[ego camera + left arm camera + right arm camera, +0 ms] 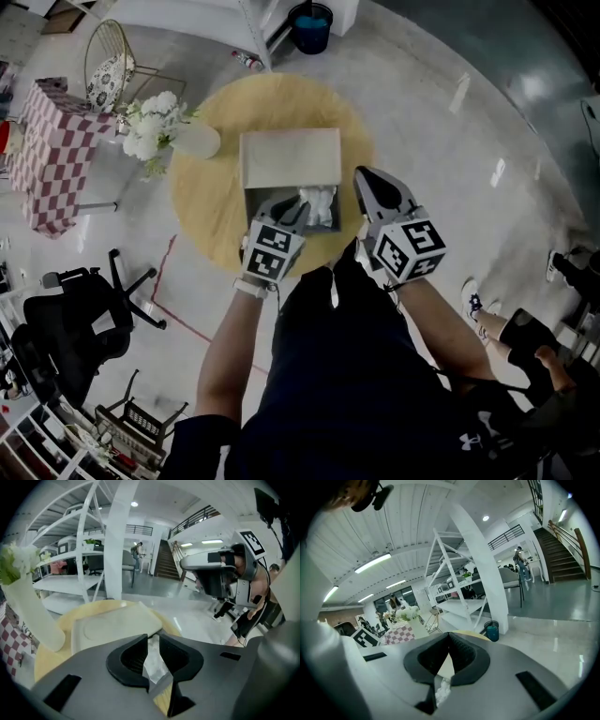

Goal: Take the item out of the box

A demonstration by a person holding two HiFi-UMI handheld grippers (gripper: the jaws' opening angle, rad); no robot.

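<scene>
An open cardboard box (289, 157) sits on the round yellow table (206, 202), its flap (112, 625) folded back. A crumpled white item (320, 203) lies inside. My left gripper (291, 210) hangs over the box's near left corner, tips just above the item. Its jaws stand a little apart; the white item (155, 663) shows through the gap and I see no pad pressing on it. My right gripper (369, 176) hovers just right of the box, jaws together and empty. In the right gripper view the item (442, 692) shows below the closed tips (449, 638).
A white vase of flowers (164, 129) stands on the table's left edge, close to the box. Around the table are a checked-cloth table (47, 150), a wire chair (108, 66), a black office chair (75, 314) and a blue bin (310, 26). Another person's feet (475, 302) are at right.
</scene>
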